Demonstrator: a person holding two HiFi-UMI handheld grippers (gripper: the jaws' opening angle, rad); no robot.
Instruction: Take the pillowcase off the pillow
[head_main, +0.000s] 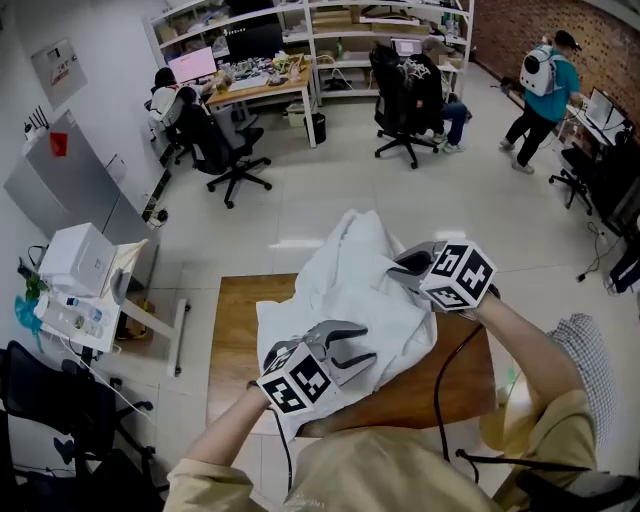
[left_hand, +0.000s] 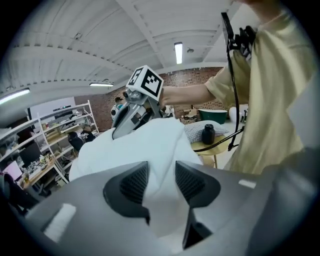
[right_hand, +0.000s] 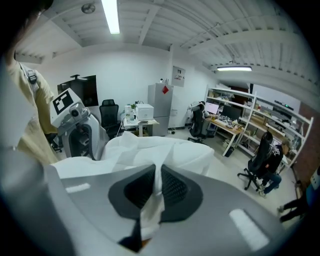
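Note:
A white pillow in its white pillowcase (head_main: 345, 285) lies bunched and partly lifted on the wooden table (head_main: 232, 335). My right gripper (head_main: 398, 267) is at its upper right side, shut on a pinched fold of the pillowcase (right_hand: 150, 210) that hangs between the pads. My left gripper (head_main: 368, 343) is over the near edge of the bundle with its jaws apart. White cloth (left_hand: 162, 165) rises in the gap between its pads, and I cannot see them pressing it. In the left gripper view the right gripper (left_hand: 131, 117) shows beyond the cloth; in the right gripper view the left gripper (right_hand: 80, 135) stands to the left.
A small round side table (left_hand: 220, 144) with a dark bottle (left_hand: 208, 133) and a checked cloth stands at my right. A cart with a white printer (head_main: 75, 255) is left of the table. Office chairs, desks, shelves and several people are farther off across the floor.

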